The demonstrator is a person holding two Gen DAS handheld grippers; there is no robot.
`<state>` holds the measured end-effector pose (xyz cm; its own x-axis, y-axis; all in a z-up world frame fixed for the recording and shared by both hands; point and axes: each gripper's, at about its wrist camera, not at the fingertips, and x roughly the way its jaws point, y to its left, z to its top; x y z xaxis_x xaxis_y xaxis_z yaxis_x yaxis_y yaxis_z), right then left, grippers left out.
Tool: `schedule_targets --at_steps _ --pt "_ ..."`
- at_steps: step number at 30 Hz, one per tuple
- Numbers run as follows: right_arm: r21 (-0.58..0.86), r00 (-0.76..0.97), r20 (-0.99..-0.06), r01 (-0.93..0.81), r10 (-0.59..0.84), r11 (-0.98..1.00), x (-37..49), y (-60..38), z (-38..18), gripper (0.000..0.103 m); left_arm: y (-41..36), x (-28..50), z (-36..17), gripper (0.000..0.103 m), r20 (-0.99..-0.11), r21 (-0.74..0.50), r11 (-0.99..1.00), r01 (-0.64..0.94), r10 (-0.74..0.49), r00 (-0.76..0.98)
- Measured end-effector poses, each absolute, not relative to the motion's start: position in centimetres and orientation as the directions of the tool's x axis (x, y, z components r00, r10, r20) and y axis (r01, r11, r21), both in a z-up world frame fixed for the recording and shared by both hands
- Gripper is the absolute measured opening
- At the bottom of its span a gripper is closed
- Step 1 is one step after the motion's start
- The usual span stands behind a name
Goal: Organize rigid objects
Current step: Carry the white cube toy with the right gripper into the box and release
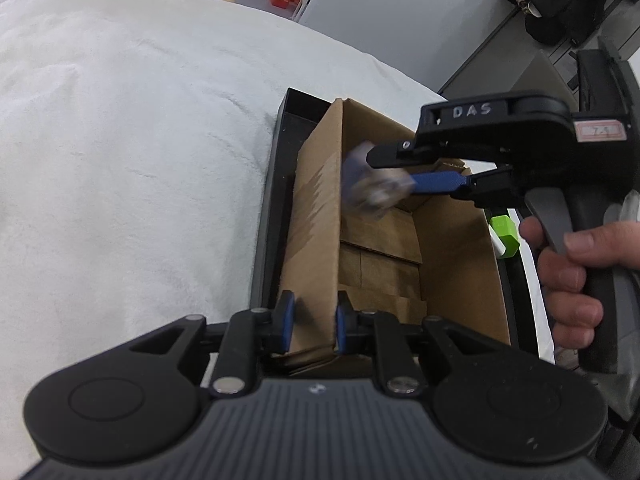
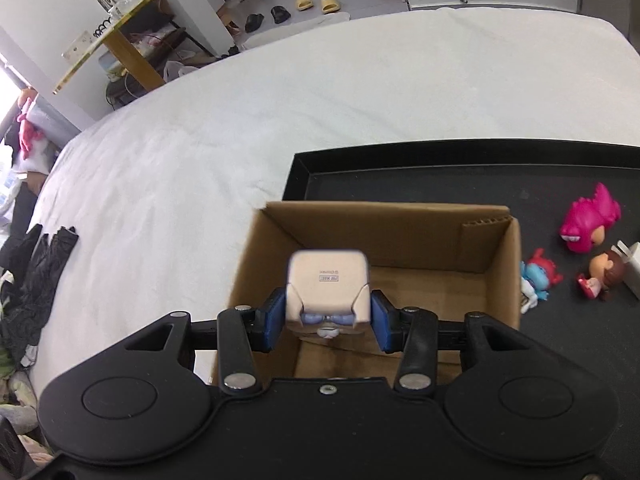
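An open cardboard box (image 1: 316, 216) (image 2: 400, 232) stands in a black tray (image 1: 276, 184) (image 2: 440, 168) on the white bed. My left gripper (image 1: 314, 326) is shut on the box's near left wall. My right gripper (image 2: 327, 322) (image 1: 404, 172) is shut on a cream toy figure (image 2: 327, 286) with a blue and grey face, holding it over the box's opening. The figure is blurred in the left wrist view (image 1: 370, 184). A pink dinosaur figure (image 2: 590, 220), a blue figure (image 2: 538, 276) and a brown-haired figure (image 2: 604, 276) lie on the tray to the right of the box.
The white bed cover (image 2: 280, 120) spreads to the left and beyond the tray. A green and white object (image 1: 505, 236) sits by the box's right wall. Black clothing (image 2: 36, 268) lies at the bed's left edge. A shelf and shoes stand on the floor beyond.
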<state>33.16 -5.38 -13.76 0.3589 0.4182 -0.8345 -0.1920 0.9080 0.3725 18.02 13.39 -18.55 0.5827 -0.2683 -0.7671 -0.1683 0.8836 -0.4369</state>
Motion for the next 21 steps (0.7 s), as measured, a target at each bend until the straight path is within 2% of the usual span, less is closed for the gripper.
schedule_targets --at_steps 8,10,14,16,21 --pt "0.390 0.382 -0.811 -0.210 0.443 0.896 31.6 -7.3 -11.6 0.047 12.9 18.5 -18.7 0.019 -0.786 -0.409 0.895 -0.180 -0.244 0.568" --pt "0.363 0.399 -0.815 -0.216 0.421 0.907 31.3 -7.5 -11.1 0.054 12.9 18.7 -18.7 0.019 -0.789 -0.408 0.894 -0.186 -0.242 0.565" --pt "0.345 0.417 -0.812 -0.221 0.409 0.912 30.5 -8.6 -10.1 0.059 12.6 18.8 -18.7 0.019 -0.797 -0.396 0.898 -0.191 -0.232 0.558" --pt "0.345 0.429 -0.807 -0.216 0.406 0.914 30.0 -9.4 -9.7 0.066 12.5 18.8 -18.6 0.019 -0.802 -0.385 0.902 -0.195 -0.223 0.554" --pt "0.352 0.444 -0.798 -0.207 0.408 0.913 29.2 -10.9 -9.1 0.074 12.1 19.0 -18.5 0.019 -0.817 -0.356 0.912 -0.205 -0.197 0.542"
